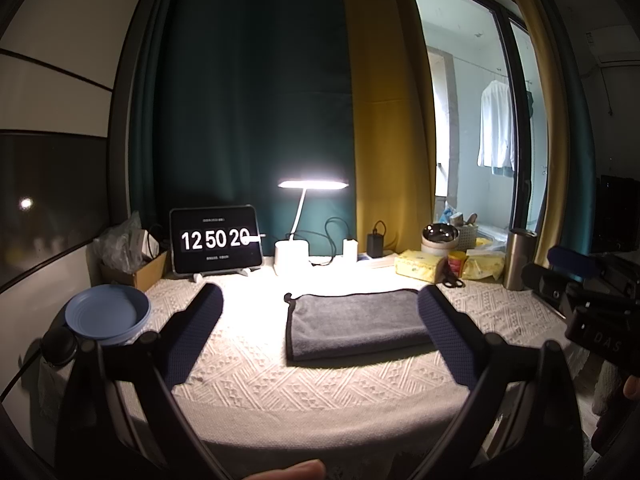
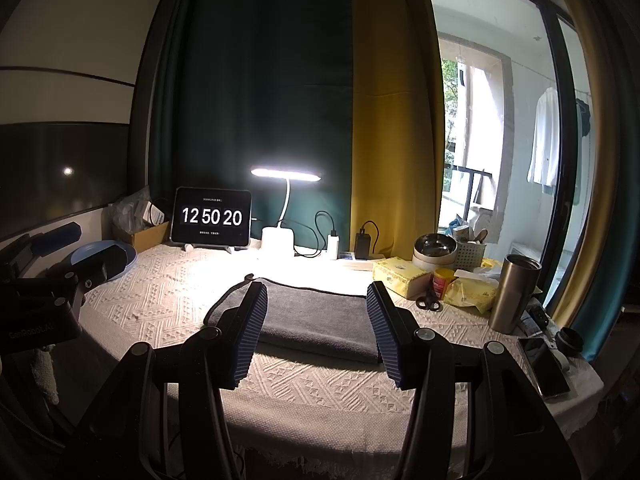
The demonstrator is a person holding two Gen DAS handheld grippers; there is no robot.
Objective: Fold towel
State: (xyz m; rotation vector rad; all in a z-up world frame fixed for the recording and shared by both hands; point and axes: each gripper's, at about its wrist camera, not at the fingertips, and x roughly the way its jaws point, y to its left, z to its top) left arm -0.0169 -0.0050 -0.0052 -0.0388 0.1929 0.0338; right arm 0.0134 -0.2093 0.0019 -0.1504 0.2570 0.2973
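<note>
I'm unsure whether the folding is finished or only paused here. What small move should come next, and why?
Probably lower the right gripper toward the right edge of the grey towel. Both it and the left gripper are open, holding nothing, above the table. The towel lies flat as a wide rectangle, already folded, so one more fold seems possible.

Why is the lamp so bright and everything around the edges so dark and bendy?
In the left wrist view the lamp glares white and washes out the tablecloth near it; the fisheye lens bends the curtains and darkens the corners. In the right wrist view the towel casts a shadow along its near edge.
</note>
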